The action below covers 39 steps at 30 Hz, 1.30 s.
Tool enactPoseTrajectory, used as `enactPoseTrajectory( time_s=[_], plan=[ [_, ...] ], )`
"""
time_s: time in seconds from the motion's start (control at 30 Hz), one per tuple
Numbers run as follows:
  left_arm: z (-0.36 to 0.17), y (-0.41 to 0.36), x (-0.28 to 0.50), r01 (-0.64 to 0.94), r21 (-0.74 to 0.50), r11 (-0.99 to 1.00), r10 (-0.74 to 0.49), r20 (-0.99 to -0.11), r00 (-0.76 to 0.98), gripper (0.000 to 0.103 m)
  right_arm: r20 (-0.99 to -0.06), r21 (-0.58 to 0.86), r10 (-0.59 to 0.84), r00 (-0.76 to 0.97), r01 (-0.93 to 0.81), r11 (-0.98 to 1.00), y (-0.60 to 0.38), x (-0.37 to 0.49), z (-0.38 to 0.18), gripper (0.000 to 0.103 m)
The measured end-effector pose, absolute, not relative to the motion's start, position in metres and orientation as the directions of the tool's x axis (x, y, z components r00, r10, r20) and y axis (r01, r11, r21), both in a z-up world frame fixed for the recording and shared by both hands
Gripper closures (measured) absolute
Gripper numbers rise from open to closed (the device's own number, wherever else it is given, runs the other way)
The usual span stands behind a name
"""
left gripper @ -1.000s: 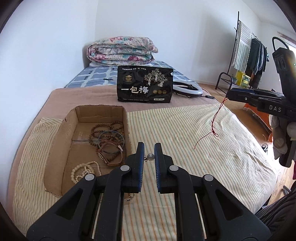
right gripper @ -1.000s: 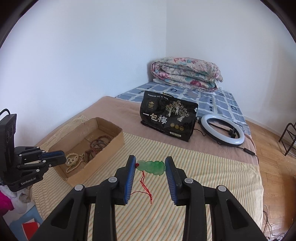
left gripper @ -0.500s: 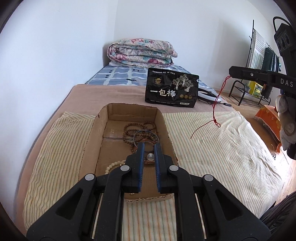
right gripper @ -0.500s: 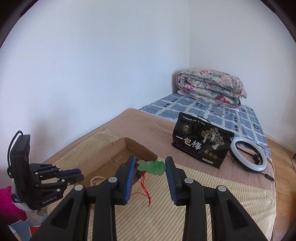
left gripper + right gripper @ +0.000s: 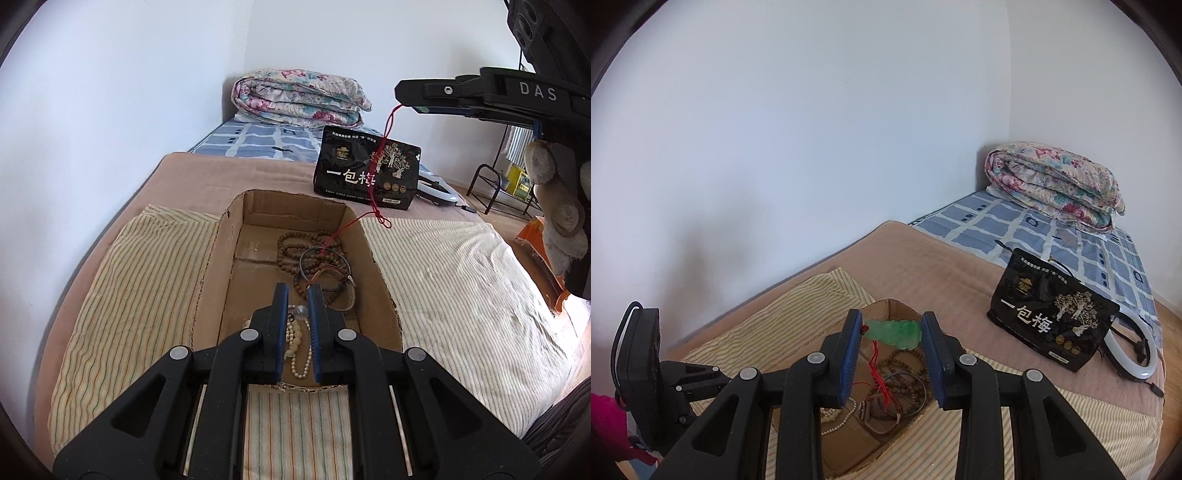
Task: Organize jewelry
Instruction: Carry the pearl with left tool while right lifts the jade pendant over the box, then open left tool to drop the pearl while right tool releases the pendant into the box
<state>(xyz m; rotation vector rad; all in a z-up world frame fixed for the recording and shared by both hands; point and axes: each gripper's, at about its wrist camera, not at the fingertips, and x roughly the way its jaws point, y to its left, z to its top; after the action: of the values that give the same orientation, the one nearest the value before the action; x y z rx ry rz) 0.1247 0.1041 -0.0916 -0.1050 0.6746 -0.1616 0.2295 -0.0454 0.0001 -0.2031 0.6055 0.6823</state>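
My left gripper [image 5: 298,311] pinches a small clear bead [image 5: 301,312] over the open cardboard box [image 5: 382,280] (beaded bracelets inside). My right gripper [image 5: 892,329] clamps a green carved jade pendant [image 5: 894,333], its red cord [image 5: 878,373] dangling into the box.

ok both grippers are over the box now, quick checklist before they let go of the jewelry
1. Right gripper grips the green jade pendant: ok, clamped between both pads.
2. Pendant over the cardboard box: ok, it hangs above the opening.
3. Red cord inside the box: not ok, a loop hangs near the right wall, though its end reaches the wooden bead bracelets.
4. Left gripper grips the small clear bead piece: ok, held between nearly closed fingers.
5. Left gripper over the box: ok, above the pearl strand.
6. Drop height: cannot tell.
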Motion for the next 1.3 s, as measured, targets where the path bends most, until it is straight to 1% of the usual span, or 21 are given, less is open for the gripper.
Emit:
enactPoseTrajectory(
  time_s=[0.23,0.6,0.9,1.13,1.23,1.3],
  plan=[
    [-0.096,0.112,0.128,0.098,-0.15,0.984,-0.171,-0.617,0.768,0.094,-0.608,0.037,0.542,0.579,-0.662,0.749,-0.014,0.25,-0.015,0.07],
    [-0.103,0.115,0.131,0.1,-0.144,0.985,-0.169,-0.628,0.76,0.094,-0.649,0.12,0.559,0.516,-0.657,0.745,0.007,0.284,-0.052,0.07],
    [-0.107,0.111,0.135,0.111,-0.135,0.985,-0.172,-0.637,0.752,0.094,-0.681,0.138,0.553,0.48,-0.657,0.741,0.015,0.29,-0.075,0.07],
    [-0.105,0.107,0.135,0.123,-0.124,0.985,-0.173,-0.634,0.753,0.094,-0.688,0.147,0.548,0.475,-0.649,0.746,0.014,0.292,-0.08,0.069],
    [-0.103,0.104,0.134,0.125,-0.114,0.986,-0.169,-0.633,0.756,0.094,-0.687,0.154,0.548,0.476,-0.642,0.751,0.012,0.294,-0.08,0.063],
    [-0.103,0.103,0.135,0.123,-0.11,0.986,-0.165,-0.635,0.755,0.094,-0.687,0.151,0.544,0.481,-0.638,0.755,0.011,0.293,-0.079,0.051]
  ],
)
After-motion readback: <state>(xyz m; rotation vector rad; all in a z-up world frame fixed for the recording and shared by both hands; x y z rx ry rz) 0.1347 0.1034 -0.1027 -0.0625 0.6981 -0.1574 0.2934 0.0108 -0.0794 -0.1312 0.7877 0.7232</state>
